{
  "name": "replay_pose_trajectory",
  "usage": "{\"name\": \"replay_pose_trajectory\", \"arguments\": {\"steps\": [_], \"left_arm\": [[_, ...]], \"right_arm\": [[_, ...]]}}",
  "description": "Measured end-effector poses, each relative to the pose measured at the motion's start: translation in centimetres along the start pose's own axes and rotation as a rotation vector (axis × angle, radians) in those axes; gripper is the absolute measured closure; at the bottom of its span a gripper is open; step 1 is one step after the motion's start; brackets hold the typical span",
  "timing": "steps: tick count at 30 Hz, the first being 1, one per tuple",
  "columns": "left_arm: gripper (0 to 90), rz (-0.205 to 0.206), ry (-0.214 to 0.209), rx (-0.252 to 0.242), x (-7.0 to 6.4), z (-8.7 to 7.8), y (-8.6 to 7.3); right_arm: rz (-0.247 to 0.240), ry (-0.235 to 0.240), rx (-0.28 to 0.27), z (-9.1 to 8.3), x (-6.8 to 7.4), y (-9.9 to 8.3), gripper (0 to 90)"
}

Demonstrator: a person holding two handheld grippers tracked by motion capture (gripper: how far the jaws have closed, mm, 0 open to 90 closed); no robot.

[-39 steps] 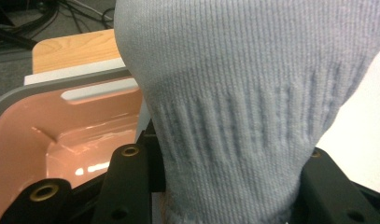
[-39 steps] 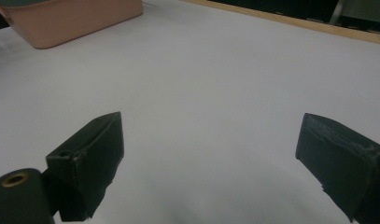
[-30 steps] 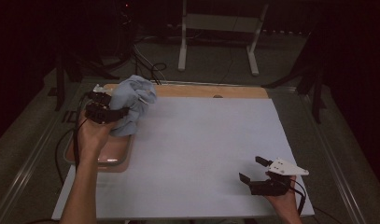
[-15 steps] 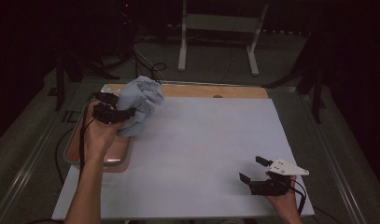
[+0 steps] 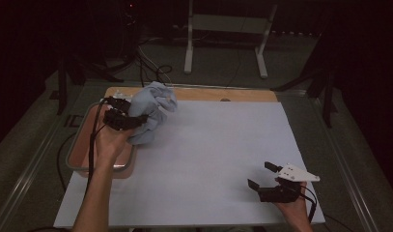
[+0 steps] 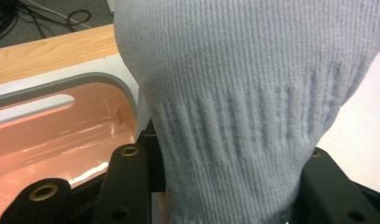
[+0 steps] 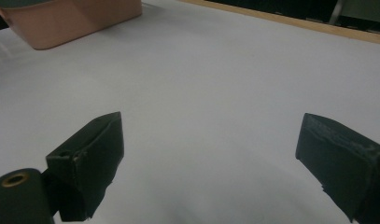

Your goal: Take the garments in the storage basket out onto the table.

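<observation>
Holding a bunched grey knitted garment point(image 5: 150, 112), the left gripper point(image 5: 138, 119) sits at the far left of the bench point(image 5: 223, 159), at the right edge of the pink tray point(image 5: 83, 150). The left gripper view shows both jaws pressed in against a ribbed band of the knit point(image 6: 243, 116), so the fabric is pinched at a gathered section rather than at a loose edge. This gives a firm hold on soft material that would otherwise slip. The garment hangs clear above the tray rim point(image 6: 85, 84) and the white sheet; its lower end looks close to the bench surface, though contact cannot be confirmed.

The tray interior visible beside the jaws is bare, which suggests the garment is being carried out of the tray toward the open white area, probably for laying out.

The right gripper point(image 5: 269, 178) rests low at the near right of the bench, well apart from the garment. Its jaws stand spread wide over bare white sheet point(image 7: 215, 84), holding nothing. This position keeps it out of the transfer path while ready to take a second hold.
</observation>
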State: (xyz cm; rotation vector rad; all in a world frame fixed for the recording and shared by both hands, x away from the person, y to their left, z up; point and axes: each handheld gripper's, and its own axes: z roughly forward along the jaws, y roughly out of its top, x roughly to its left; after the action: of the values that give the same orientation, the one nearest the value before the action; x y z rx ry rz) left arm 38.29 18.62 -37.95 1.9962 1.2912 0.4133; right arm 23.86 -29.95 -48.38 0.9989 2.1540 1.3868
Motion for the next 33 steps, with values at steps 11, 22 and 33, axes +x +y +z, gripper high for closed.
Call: {"name": "replay_pose_trajectory", "arguments": {"steps": [11,22,33], "left_arm": [[58.2,0.016,-0.024,0.022,-1.0,1.1,-0.4],[58.0,0.024,-0.043,0.028,-1.9,1.6,-1.0],[57.8,0.041,-0.059,0.036,-2.8,2.0,-1.3]], "right_arm": [[-0.003,-0.004,0.003,0.0,0.0,0.0,7.9],[-0.003,-0.004,0.003,0.0,0.0,0.0,7.9],[-0.006,-0.007,0.005,0.1,0.0,0.0,7.9]]}}
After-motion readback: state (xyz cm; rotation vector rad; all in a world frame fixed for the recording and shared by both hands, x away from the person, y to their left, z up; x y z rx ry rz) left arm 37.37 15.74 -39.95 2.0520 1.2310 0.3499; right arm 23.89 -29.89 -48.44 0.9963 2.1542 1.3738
